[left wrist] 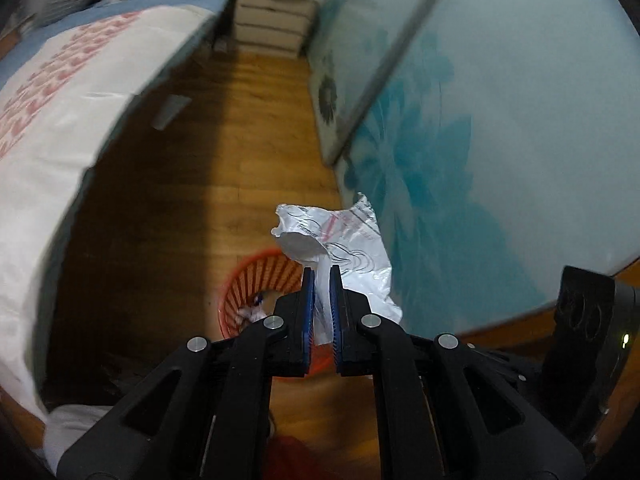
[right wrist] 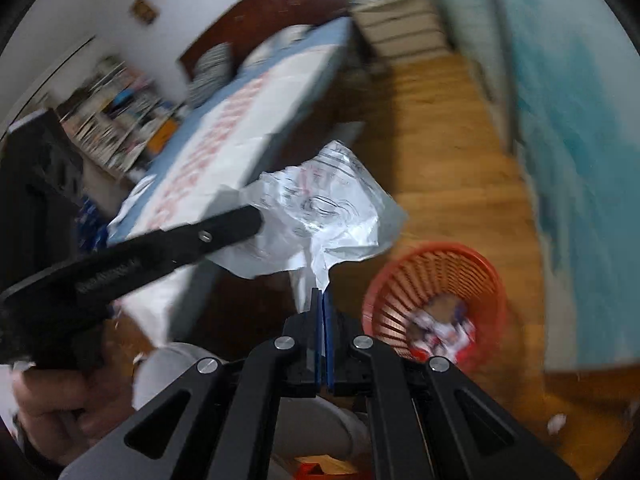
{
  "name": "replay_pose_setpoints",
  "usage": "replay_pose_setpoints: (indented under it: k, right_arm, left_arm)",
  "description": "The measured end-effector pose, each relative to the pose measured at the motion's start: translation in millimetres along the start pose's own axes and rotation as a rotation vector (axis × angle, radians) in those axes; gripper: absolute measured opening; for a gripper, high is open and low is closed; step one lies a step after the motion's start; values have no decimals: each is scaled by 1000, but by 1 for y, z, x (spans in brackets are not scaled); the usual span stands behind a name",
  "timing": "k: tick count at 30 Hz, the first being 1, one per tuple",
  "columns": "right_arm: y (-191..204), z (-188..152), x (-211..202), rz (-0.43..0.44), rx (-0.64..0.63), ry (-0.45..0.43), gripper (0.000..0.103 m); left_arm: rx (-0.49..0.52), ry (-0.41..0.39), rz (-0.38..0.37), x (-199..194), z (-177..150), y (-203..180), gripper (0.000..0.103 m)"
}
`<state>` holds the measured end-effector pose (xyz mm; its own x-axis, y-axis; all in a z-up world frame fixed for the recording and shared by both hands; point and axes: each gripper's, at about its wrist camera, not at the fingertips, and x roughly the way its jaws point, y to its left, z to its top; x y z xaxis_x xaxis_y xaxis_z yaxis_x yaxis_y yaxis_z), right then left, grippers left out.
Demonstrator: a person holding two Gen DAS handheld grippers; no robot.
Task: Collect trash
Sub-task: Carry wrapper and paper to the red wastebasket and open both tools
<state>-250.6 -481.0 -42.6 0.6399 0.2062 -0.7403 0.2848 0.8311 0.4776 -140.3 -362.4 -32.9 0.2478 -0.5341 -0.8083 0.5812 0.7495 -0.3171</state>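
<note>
We are part way through picking up the trash. The red basket on the wood floor already has some crumpled scraps in it, so some trash is in. Now we carry one more piece: a crinkly white plastic bag with printing on it. Our right gripper is pinched tight on the bottom edge of the bag, and the bag puffs up just past its tips. Our left gripper is clamped on a thin fold of the same bag, and in the right view its black finger reaches the bag's far side. So both grippers hold the bag, and it hangs in the air between them. The basket sits lower down, just behind and under the left gripper, and a little to the right of the right gripper. The bag is not in yet. We think we must bring it over the basket and let go. One small white scrap lies on the floor far right, still to be picked up. The bed is on the left.
</note>
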Motion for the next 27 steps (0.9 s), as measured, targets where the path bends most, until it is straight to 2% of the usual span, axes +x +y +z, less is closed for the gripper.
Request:
replay_pose_setpoints:
  k: [7,14,16,17,18,19,20,23,24,26,27]
  right_arm:
    - [-62,-43,28,-51,171,-5,3]
    - [-63,-46,73,-105,202,33,3]
    - [-64,-44,81,-112,200,40,3]
    - [-65,-44,85,-113,196,43,3]
    - [-65,-44,88,-126,190,44,4]
    - [-64,-44,90,-149,181,37,6]
    - [-66,-43,92,-167,177,31,6]
    - [-69,-44,95,-210,190,27,7]
    - [-70,-43,95,-210,192,28,8]
    - [-73,-42,96,-198,197,26,15]
    - [-74,-41,98,-185,200,16,34]
  left_arm:
    - [64,138,38,71,-14,-10,7]
    - [40,196,71,103,-24,-2,9]
    - [44,198,97,107,-25,1,14]
    - [51,197,107,108,-26,1,22]
    - [57,194,115,109,-27,1,37]
    - [59,187,125,109,-27,2,46]
    - [57,174,134,108,-25,3,60]
    - [44,136,157,98,-21,7,64]
    - [46,119,165,95,-20,7,68]
    - [49,79,172,81,-18,7,70]
    - [47,62,173,76,-17,8,70]
